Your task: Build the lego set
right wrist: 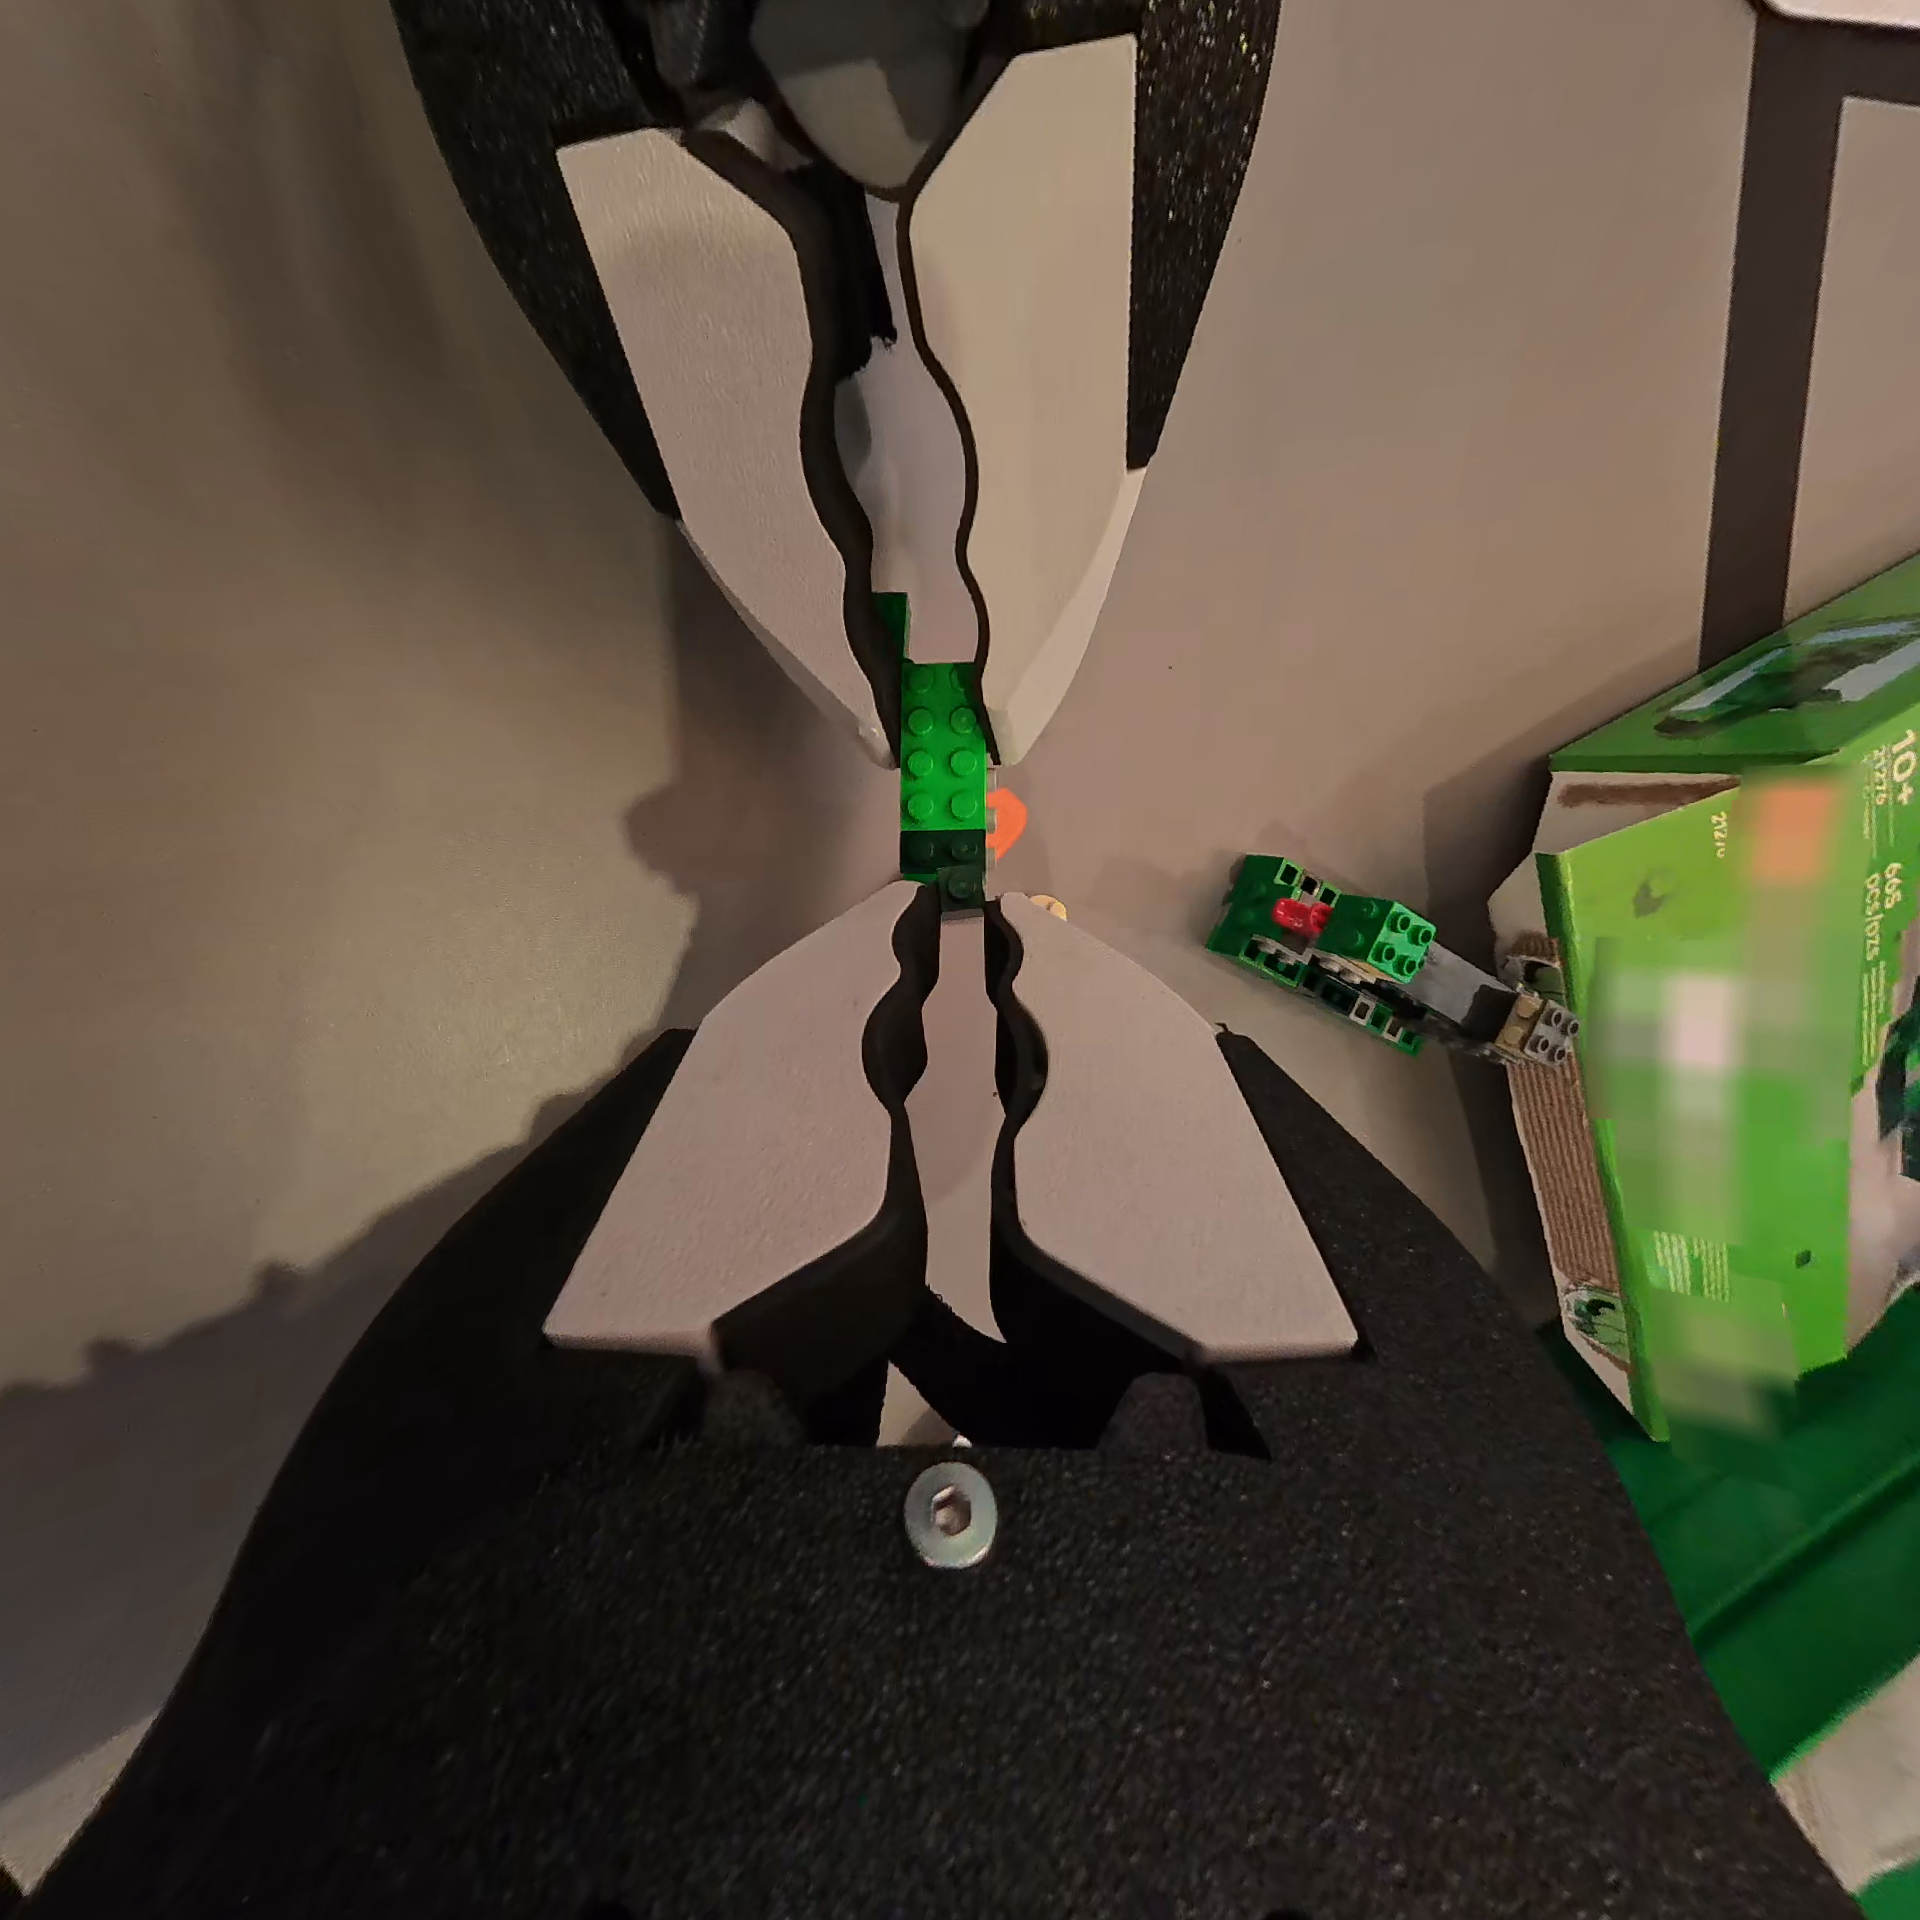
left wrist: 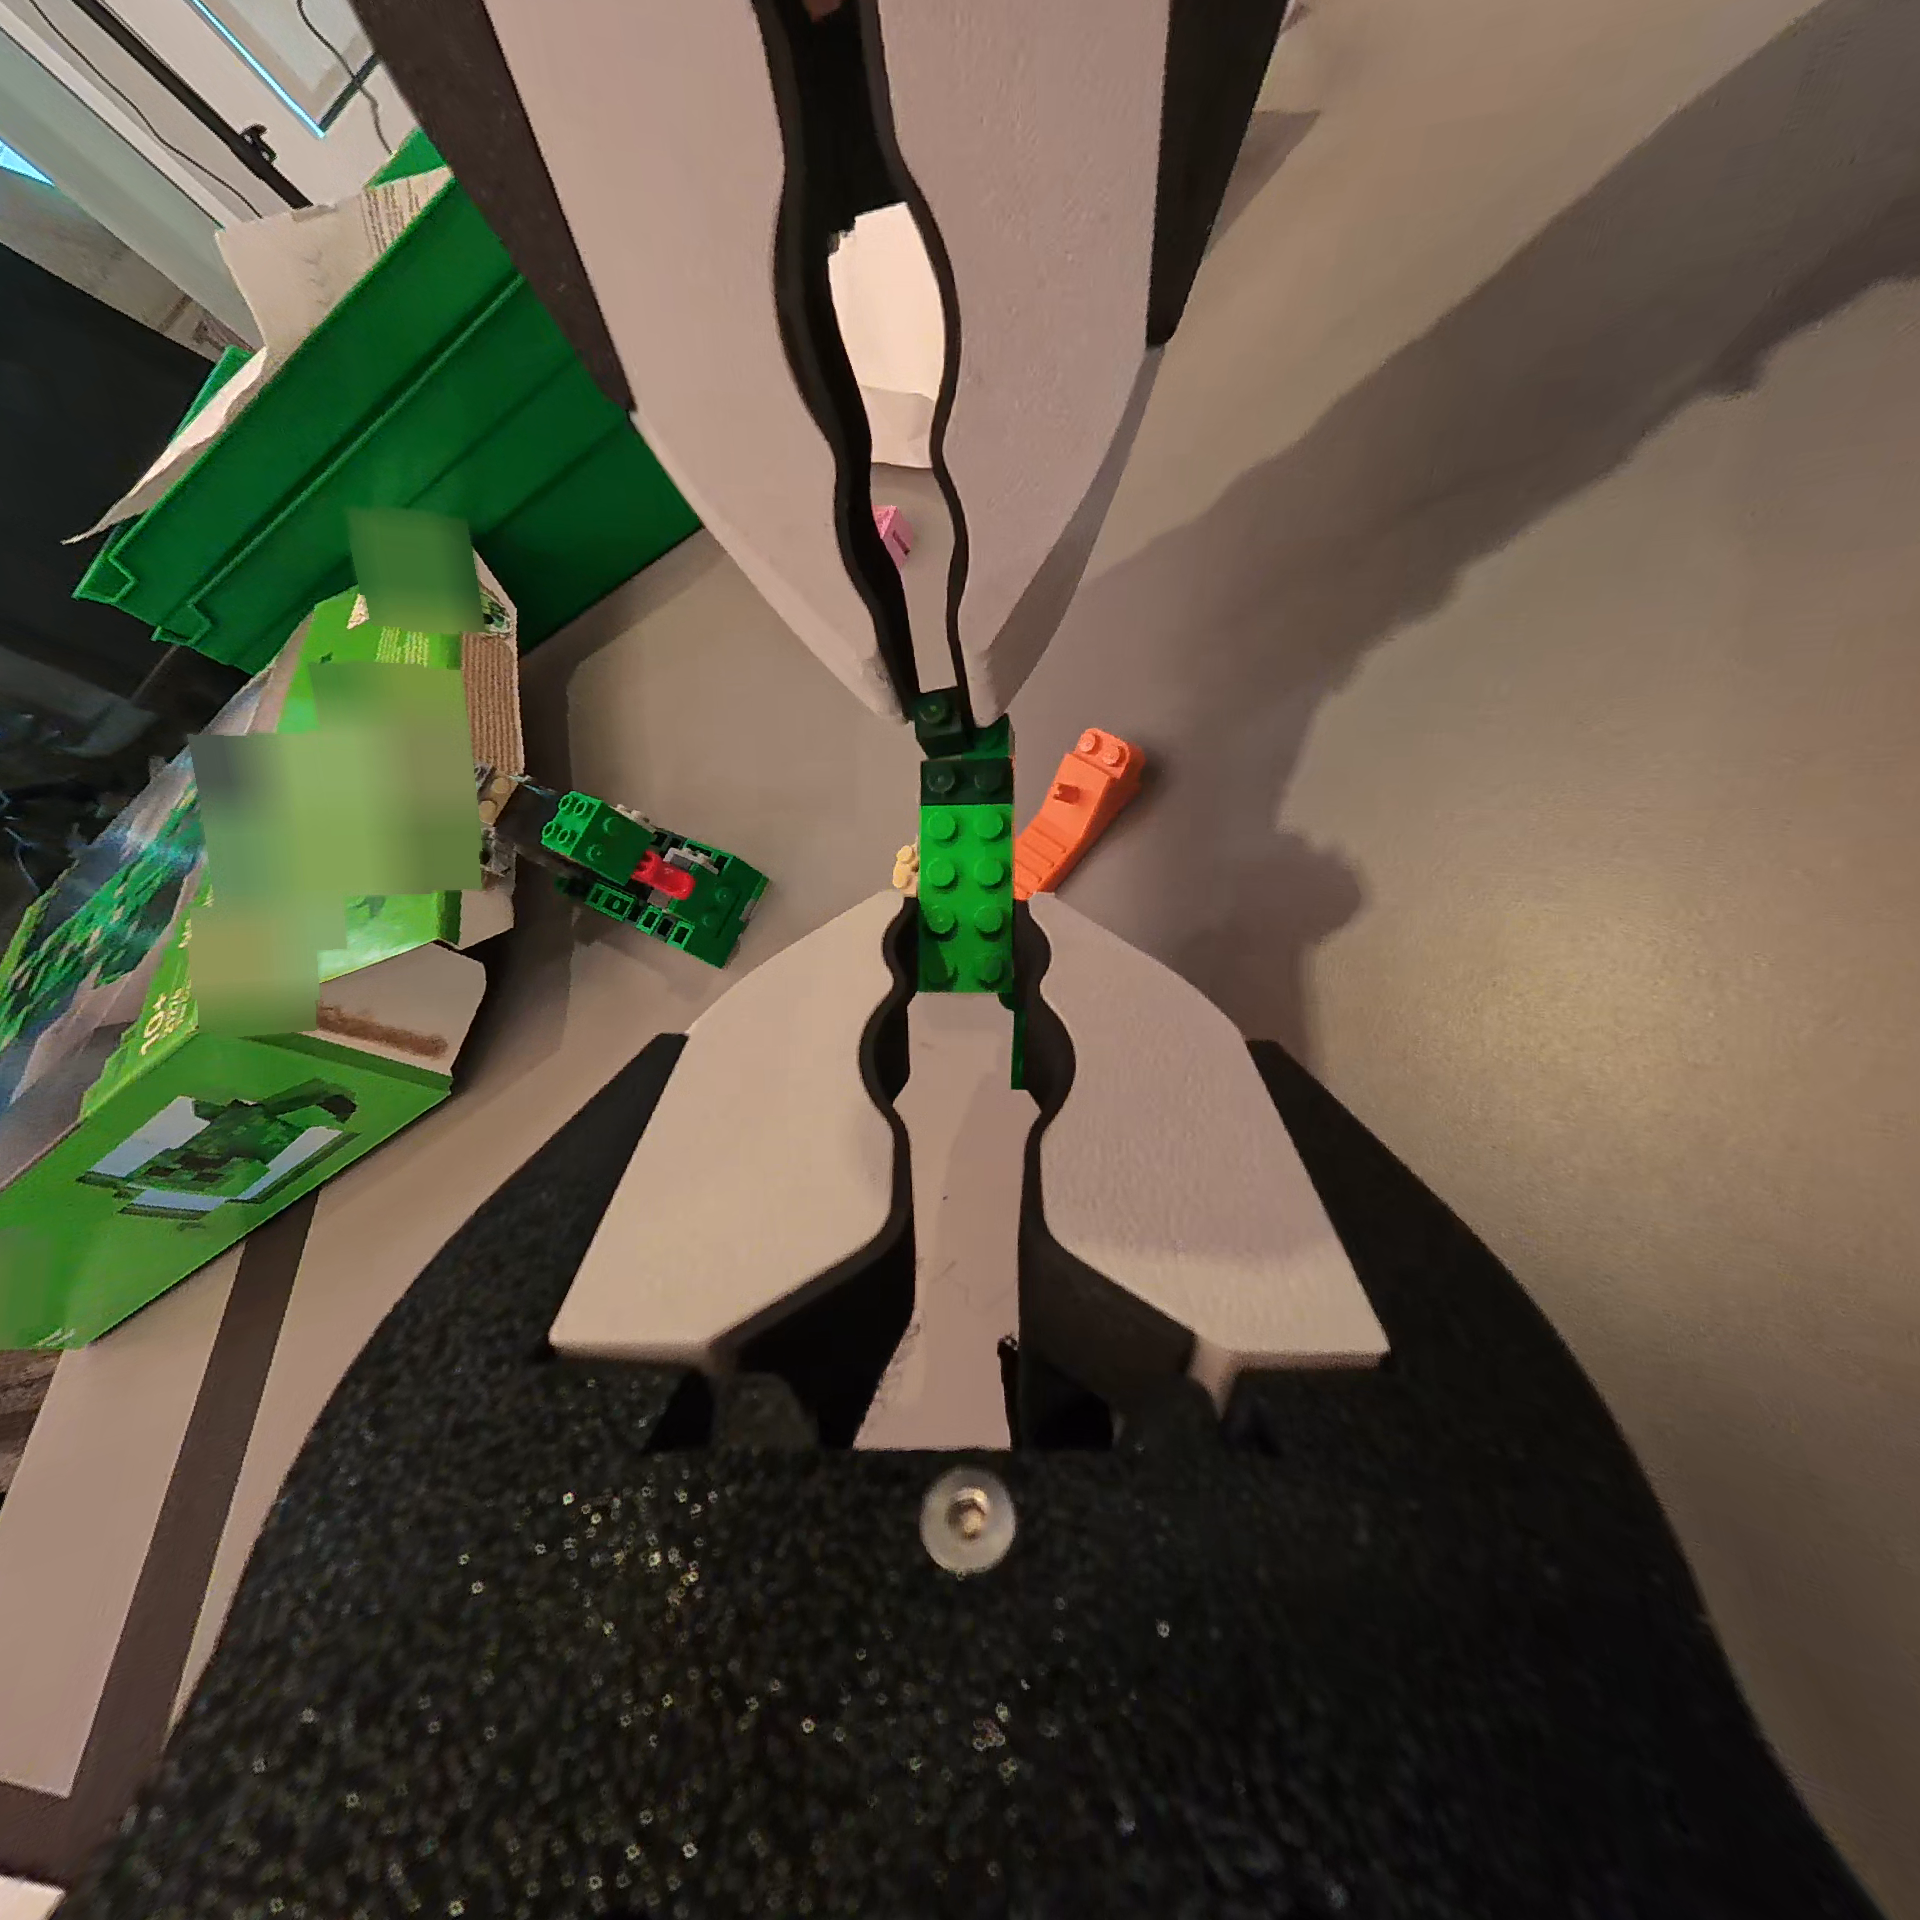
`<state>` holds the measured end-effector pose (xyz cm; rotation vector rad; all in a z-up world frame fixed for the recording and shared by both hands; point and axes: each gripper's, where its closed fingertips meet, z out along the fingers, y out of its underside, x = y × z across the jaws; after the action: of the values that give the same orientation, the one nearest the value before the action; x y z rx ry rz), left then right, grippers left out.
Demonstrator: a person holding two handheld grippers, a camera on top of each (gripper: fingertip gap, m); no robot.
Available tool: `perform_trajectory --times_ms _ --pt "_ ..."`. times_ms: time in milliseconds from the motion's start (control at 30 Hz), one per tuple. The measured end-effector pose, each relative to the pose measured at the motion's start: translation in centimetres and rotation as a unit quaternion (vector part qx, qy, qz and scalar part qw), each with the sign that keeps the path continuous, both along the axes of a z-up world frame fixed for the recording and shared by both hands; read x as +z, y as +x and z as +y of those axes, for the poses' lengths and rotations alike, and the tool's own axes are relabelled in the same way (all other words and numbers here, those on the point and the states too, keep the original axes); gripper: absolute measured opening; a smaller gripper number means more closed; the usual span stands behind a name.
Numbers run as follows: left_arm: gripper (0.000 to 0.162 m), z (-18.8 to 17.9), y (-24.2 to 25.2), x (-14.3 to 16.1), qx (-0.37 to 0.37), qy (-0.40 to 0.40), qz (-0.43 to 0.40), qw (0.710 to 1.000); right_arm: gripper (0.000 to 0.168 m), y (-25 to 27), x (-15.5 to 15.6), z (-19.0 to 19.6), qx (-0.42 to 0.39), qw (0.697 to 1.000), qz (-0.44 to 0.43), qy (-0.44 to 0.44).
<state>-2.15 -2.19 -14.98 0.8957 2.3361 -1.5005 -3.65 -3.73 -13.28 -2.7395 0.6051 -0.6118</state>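
My left gripper [left wrist: 966,940] is shut on a bright green studded brick stack [left wrist: 966,883] with a dark green brick [left wrist: 966,779] at its far end. My right gripper [left wrist: 940,691] comes in from the opposite side and is shut on a small dark green piece [left wrist: 940,717] that touches that dark end. In the right wrist view my right gripper [right wrist: 961,909] pinches the small dark piece [right wrist: 961,885] against the stack [right wrist: 940,748], which my left gripper [right wrist: 940,764] holds. Both are held above the grey table [left wrist: 1558,935].
An orange brick separator [left wrist: 1081,821] and a small tan piece [left wrist: 906,862] lie on the table below the stack. A partly built green model with a red part [left wrist: 665,883] lies to the left by the green set box [left wrist: 208,1143]. Green bins [left wrist: 416,416] stand behind it, and a pink piece [left wrist: 894,535] lies farther off. The tips of both grippers are at nearly the same place.
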Motion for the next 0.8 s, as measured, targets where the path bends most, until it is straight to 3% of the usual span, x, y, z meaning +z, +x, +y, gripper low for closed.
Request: perform_trajectory --times_ms 400,800 --pt "0.016 0.32 0.03 0.50 0.004 -0.012 0.004 1.000 0.008 0.10 0.65 -0.24 -0.012 0.999 0.022 -0.033" --pt "0.016 0.49 -0.13 0.59 -0.003 -0.016 -0.009 1.000 0.008 -0.23 0.85 0.54 -0.022 0.998 0.060 0.022"
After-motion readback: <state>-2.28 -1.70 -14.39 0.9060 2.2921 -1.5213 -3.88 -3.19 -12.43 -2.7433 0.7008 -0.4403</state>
